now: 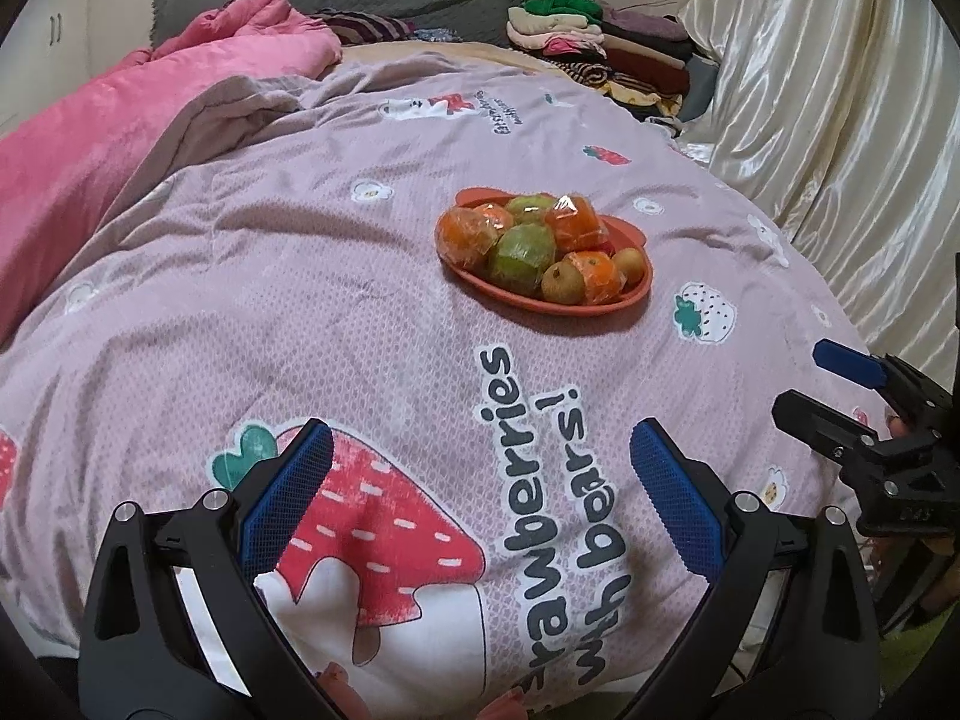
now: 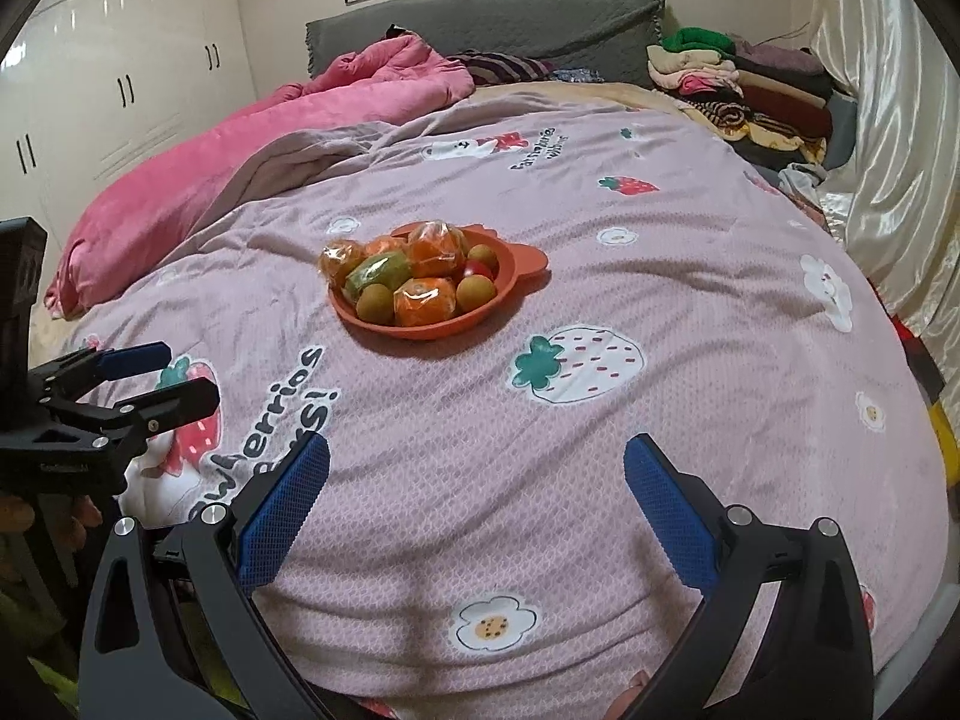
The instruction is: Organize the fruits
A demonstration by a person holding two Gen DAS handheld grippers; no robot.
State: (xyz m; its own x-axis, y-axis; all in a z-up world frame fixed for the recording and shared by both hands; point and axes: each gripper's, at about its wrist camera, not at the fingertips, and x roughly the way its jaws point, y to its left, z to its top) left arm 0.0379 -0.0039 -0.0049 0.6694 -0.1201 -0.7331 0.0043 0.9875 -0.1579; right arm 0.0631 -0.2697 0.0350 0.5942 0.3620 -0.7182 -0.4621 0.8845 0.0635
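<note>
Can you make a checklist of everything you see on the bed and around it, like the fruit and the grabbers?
Surface: pink strawberry quilt on a bed, wrinkled.
Job's things: orange plate heaped with wrapped oranges, green fruit and small brown fruit.
Clutter: folded clothes pile, pink blanket.
Grippers: left gripper and right gripper both open, empty, short of the plate.
Cables: nothing seen.
Surroundings: white wardrobe, grey headboard, shiny curtain.
</note>
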